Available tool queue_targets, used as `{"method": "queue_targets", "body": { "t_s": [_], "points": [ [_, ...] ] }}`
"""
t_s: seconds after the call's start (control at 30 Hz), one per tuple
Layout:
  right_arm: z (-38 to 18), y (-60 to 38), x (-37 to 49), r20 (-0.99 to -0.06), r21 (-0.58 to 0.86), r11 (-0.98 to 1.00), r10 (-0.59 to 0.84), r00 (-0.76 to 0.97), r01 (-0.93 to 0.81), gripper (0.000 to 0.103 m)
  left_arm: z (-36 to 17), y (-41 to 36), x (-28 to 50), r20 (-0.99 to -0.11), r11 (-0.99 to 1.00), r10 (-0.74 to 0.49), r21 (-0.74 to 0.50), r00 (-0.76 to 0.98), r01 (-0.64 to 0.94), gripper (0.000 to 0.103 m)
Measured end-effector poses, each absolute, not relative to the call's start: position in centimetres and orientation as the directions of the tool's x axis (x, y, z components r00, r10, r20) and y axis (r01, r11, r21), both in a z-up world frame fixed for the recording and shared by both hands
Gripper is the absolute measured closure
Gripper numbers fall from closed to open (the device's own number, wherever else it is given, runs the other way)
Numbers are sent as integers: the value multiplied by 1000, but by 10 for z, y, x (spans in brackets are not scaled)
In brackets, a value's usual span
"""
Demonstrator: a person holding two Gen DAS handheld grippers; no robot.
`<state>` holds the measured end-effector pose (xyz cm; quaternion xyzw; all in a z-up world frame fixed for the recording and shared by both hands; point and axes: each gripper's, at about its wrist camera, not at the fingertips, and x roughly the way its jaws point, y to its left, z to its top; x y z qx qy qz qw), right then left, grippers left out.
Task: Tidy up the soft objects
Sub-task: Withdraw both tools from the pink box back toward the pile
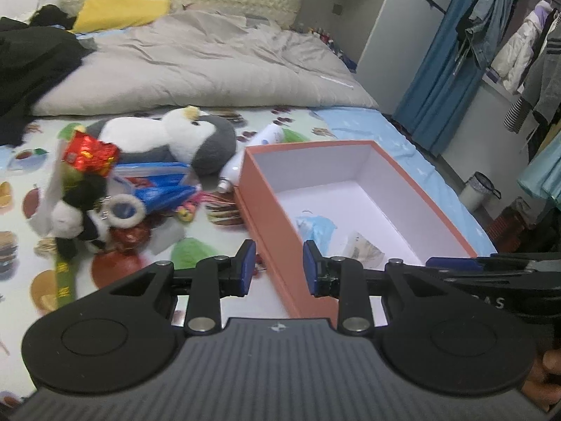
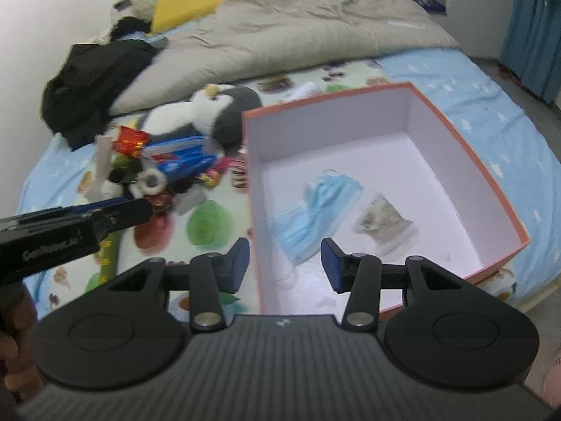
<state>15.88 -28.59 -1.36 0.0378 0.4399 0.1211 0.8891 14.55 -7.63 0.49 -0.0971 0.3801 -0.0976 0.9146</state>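
Observation:
An orange box (image 1: 266,217) (image 2: 505,189) with a white inside lies open on the bed. In it rest blue face masks (image 2: 315,207) (image 1: 315,228) and a clear packet (image 2: 382,221) (image 1: 364,249). Left of the box lie a grey-and-white penguin plush (image 1: 175,137) (image 2: 210,112), a small panda plush (image 1: 75,217) (image 2: 119,175) and a red foil packet (image 1: 91,154) (image 2: 129,140). My left gripper (image 1: 278,268) hovers open over the box's near left wall, nothing between its blue pads. My right gripper (image 2: 285,265) hovers open over the box's near edge, also empty.
A grey duvet (image 1: 210,66) and black clothes (image 1: 31,63) cover the far half of the bed. A blue pouch (image 1: 157,182), a white bottle (image 1: 238,165) and small trinkets lie between the plushes and the box. Hanging clothes (image 1: 519,49) and a small bin (image 1: 478,189) stand right of the bed.

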Motion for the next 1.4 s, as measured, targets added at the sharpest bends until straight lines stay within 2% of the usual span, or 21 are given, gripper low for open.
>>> {"method": "queue_targets", "body": {
  "t_s": [0.43,0.6,0.7,1.07,1.4],
  "points": [
    [-9,-251,100,-681,175,938,335,652,-299,55,8,-32,77,-656,970,-189,-242,730,34,67],
    [-12,-237,85,-655,177,923,369,659,-341,55,11,-20,54,-638,970,-165,-242,752,8,57],
    [-15,-229,77,-644,180,916,384,661,-358,55,11,-12,44,-634,969,-145,-245,760,-20,57],
    [-37,-204,62,-663,200,893,426,615,-404,55,-7,18,26,-658,963,-80,-246,748,-112,56],
    [-68,-185,92,-684,226,891,434,587,-395,55,-35,47,65,-678,955,-4,-222,735,-199,56]
  ]
}}
